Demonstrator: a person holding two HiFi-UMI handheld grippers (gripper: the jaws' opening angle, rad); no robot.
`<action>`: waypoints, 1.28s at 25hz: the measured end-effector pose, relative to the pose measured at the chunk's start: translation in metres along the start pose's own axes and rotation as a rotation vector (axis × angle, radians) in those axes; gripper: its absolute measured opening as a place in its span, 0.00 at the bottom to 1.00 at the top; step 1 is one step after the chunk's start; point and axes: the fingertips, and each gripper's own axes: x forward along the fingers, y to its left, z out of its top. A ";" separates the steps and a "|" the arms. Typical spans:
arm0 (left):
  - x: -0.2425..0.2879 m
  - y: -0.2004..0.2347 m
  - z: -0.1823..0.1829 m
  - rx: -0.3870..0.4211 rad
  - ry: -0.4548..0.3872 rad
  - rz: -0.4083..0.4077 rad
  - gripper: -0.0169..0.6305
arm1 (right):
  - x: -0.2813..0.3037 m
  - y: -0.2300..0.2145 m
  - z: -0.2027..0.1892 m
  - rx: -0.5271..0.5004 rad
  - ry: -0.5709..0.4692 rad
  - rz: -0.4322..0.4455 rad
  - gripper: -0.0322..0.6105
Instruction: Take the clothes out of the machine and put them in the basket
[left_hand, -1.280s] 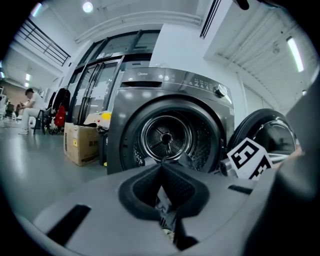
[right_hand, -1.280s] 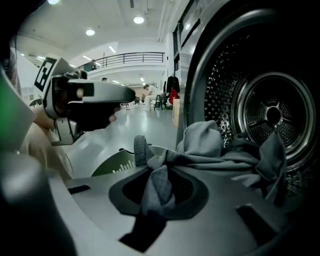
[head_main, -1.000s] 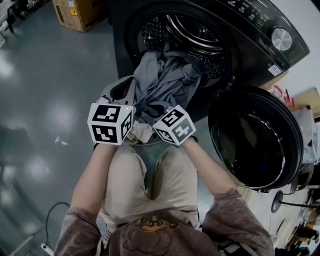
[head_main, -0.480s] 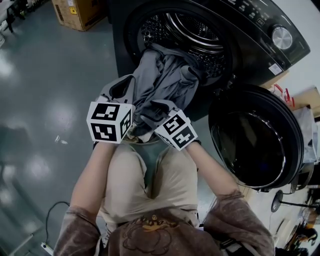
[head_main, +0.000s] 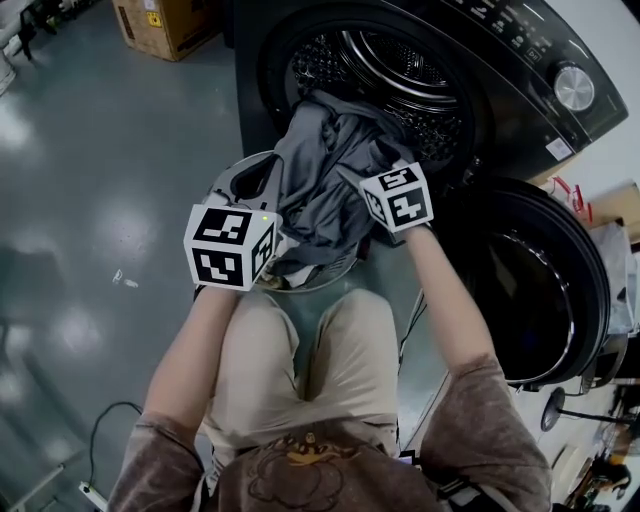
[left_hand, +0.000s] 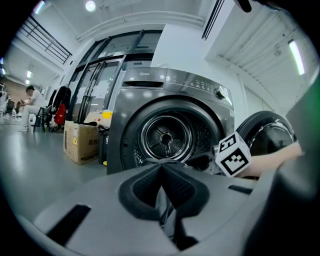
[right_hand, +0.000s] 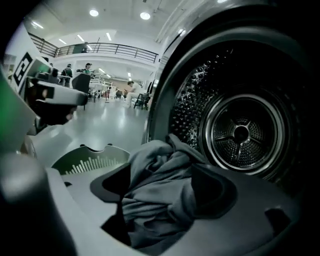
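Left gripper view alone shows claw (left_hand: 162, 169) pinching cloth (left_hand: 164, 207).

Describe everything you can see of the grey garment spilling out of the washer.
The grey garment is soft, crumpled fabric bunched in deep folds. It hangs from the washer's drum, over the door rim and down onto the pale basket below. The left tool is shut on a fold of it near the basket. The right tool, up by the drum mouth, has its jaws opening with a heap of the cloth between them.
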 end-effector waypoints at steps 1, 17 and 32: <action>0.000 0.000 0.000 -0.001 0.000 -0.001 0.04 | 0.006 -0.012 0.001 0.003 0.012 -0.014 0.66; 0.007 0.004 -0.007 -0.009 0.029 -0.025 0.04 | 0.104 -0.070 -0.046 0.128 0.203 -0.059 0.84; 0.006 0.001 -0.007 0.002 0.041 -0.034 0.04 | 0.087 -0.053 -0.035 0.018 0.174 -0.011 0.21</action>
